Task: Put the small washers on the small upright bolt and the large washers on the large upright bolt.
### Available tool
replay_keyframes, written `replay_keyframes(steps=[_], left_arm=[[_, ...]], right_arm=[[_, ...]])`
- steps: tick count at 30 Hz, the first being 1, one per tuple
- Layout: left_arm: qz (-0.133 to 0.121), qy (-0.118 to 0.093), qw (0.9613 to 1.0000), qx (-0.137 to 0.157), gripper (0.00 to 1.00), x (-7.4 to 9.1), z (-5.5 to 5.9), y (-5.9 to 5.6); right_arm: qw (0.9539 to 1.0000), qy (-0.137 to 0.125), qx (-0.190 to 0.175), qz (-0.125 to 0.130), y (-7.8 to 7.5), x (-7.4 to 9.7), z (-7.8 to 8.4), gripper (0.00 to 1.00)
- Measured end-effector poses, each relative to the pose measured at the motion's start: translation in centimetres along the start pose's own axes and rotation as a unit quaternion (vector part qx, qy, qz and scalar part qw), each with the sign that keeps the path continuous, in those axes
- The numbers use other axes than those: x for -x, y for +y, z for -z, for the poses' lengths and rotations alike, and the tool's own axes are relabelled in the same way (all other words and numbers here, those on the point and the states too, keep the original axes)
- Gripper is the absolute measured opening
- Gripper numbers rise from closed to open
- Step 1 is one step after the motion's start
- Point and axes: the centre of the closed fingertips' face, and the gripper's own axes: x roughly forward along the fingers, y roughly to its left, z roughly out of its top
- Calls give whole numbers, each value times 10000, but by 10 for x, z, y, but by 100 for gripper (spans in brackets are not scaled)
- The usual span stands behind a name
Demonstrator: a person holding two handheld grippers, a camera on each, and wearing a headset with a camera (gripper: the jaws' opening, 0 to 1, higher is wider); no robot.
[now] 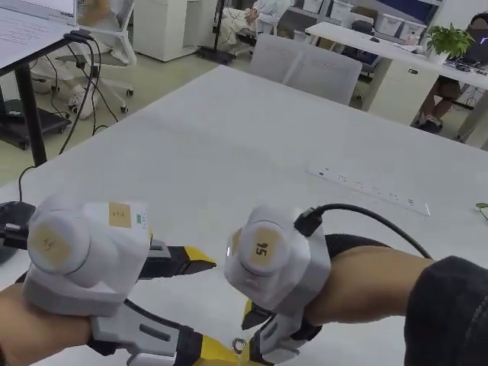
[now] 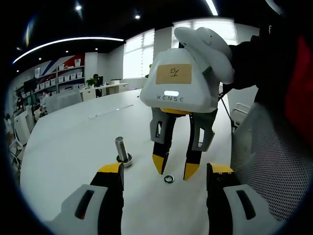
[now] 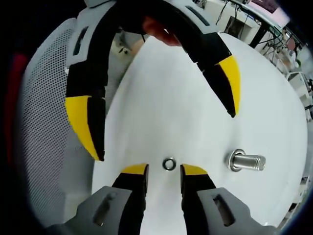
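The left tongs (image 2: 165, 170), black with yellow tips, stand wide apart and hold nothing. In the head view they lie low over the white desk (image 1: 229, 130) and point across towards the other hand. The right tongs (image 3: 165, 169), of the same make, point down at the desk with their jaws a little apart, not closed on anything. A small silver metal washer (image 3: 169, 163) lies flat on the desk just ahead of the gap between their tips. In the left gripper view it sits just below those two tips, and I cannot tell whether either tip touches it.

A silver threaded steel bolt (image 2: 122, 148) stands upright on the desk near the washer, to one side of the right tongs and apart from them. It has a wider ring at its foot; whether that is its head or a washer is not clear. Farther back on the desk lies a long white power strip (image 1: 372, 187).
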Motion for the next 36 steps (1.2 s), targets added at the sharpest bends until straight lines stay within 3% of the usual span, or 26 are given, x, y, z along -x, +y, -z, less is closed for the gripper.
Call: replay_keyframes(steps=[21,36], left_arm=[[-21,-43,10000,26,67,2,-1,0],[-2,-40,10000,28,67,0,-1,1]], right_arm=[[9999,84,45,117,-2,-9,1,24],[9998,-24,144,154,-5,-9,2,15]])
